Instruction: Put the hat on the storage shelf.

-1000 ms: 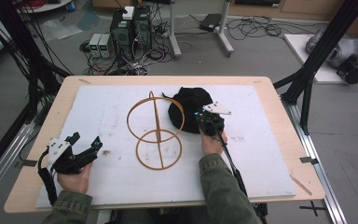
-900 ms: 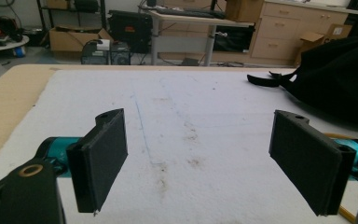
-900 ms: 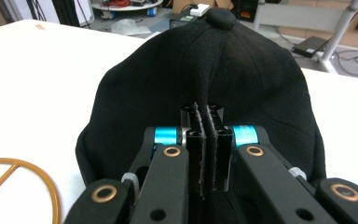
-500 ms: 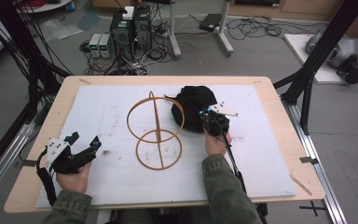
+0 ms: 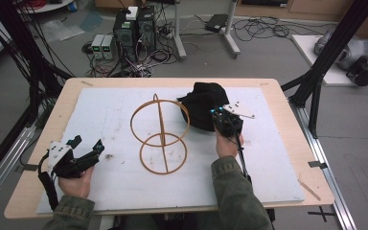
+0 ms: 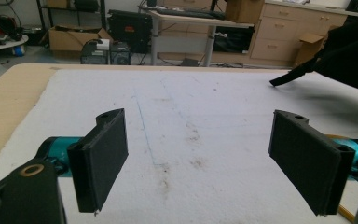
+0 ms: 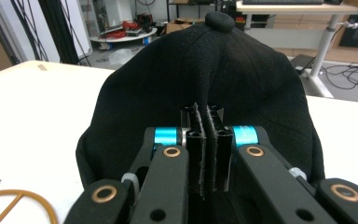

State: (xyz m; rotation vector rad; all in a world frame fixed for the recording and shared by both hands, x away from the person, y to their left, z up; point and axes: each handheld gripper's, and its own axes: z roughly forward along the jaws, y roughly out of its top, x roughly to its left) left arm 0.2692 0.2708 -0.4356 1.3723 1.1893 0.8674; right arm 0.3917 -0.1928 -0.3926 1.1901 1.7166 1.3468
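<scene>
Black cap (image 5: 202,104) sits on the white mat (image 5: 268,163), far-right part of the wooden table (image 5: 43,129), lifted a bit at its near edge. Wire ring stand (image 5: 160,134), tan, two hoops on a round base, stands just left of the cap, mid-mat; top hoop close to the cap, touching or not unclear. Stains on mat near the stand base. Right gripper (image 5: 222,120) is at the cap's near edge; in the right gripper view the right gripper (image 7: 206,122) has jaws pressed together on a fold of the cap fabric (image 7: 200,70), button on top visible. Right forearm in green sleeve (image 5: 232,191) comes straight in from below. Left gripper (image 5: 90,147) rests low at the mat's near-left corner, well apart from the cap, jaws wide apart, nothing between them.
</scene>
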